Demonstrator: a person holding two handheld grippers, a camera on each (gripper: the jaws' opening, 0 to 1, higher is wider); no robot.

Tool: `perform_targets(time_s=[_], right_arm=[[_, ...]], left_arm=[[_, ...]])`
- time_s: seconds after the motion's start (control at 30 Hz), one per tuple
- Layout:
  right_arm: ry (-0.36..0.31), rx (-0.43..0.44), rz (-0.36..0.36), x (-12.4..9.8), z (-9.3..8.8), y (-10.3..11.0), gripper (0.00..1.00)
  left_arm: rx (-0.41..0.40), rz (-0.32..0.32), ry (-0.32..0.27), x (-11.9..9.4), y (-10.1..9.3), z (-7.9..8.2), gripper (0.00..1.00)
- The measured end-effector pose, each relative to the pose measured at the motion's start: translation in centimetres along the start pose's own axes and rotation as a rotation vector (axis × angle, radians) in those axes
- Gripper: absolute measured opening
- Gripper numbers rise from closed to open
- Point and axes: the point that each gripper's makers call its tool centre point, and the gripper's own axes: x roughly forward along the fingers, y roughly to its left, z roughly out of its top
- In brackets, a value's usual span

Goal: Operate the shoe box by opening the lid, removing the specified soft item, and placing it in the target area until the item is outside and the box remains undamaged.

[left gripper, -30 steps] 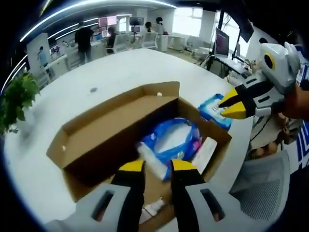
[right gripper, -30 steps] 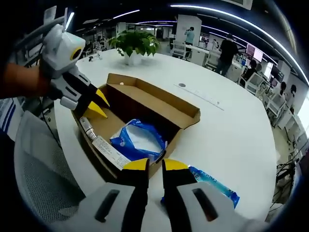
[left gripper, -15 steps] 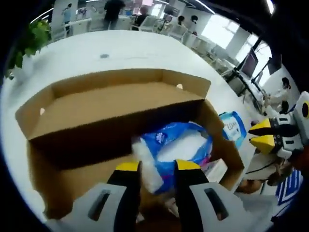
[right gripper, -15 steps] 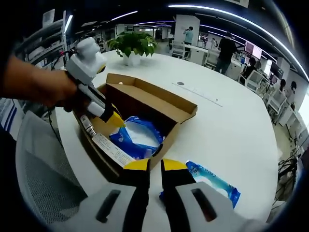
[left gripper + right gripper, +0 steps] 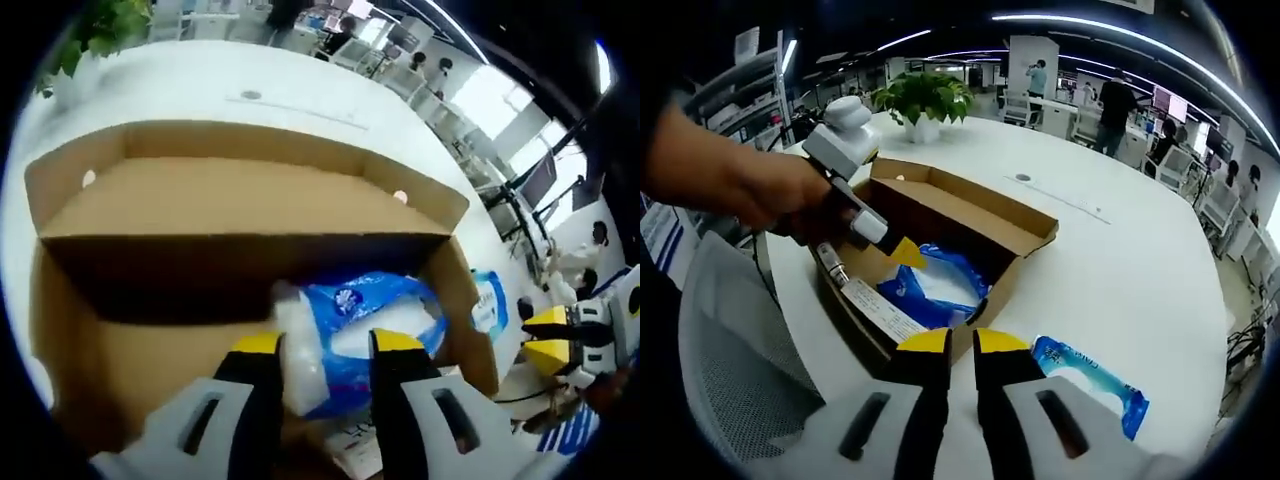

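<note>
My left hand-held gripper [image 5: 325, 343] reaches down into the open shoe box [image 5: 230, 200], its two yellow-tipped jaws spread apart and set either side of the near end of the blue-and-white soft pack [image 5: 350, 320]. The pack's white end lies right between the tips; I cannot tell whether the pads are pressing it yet or only flanking it. The pack is inside the box, on its floor toward the right-hand end in the left gripper view, below the raised lid flap, which stands back from the opening. A flat white printed card [image 5: 365, 455] lies in the box just beside the pack, near my jaws.

In the right gripper view the same left hand-held gripper [image 5: 905, 252] comes in from the left, held in my hand [image 5: 760, 190], its yellow tip dipped into the box [image 5: 1025, 235] and touching the top edge of the soft pack [image 5: 935, 290]. A small tube-like item [image 5: 830, 265] lies along the near wall of the box, beside a long white card [image 5: 880, 312].

My right hand-held gripper [image 5: 951, 341] hovers outside the box, just off its near corner, jaws close together with only a narrow gap and nothing between them. It also shows at the right edge of the left gripper view [image 5: 545, 335]. A second blue-and-white pack [image 5: 1090, 385] lies on the white tabletop [image 5: 1120, 270] to the right of the box, apart from it. A potted plant [image 5: 920, 100] stands on the far side of the tabletop.
</note>
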Motion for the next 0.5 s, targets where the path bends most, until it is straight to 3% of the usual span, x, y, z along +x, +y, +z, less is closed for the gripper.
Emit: perform_targets(time_s=[0.23, 0.5], right_arm=[[0.007, -0.005, 0.002, 0.0, -0.1, 0.0, 0.07], [-0.001, -0.018, 0.014, 0.6, 0.7, 0.6, 0.08]], left_arm=[[0.001, 0.01, 0.013, 0.3, 1.5, -0.6, 0.13], [-0.022, 0.011, 0.012, -1.0, 2.8, -0.9, 0.02]])
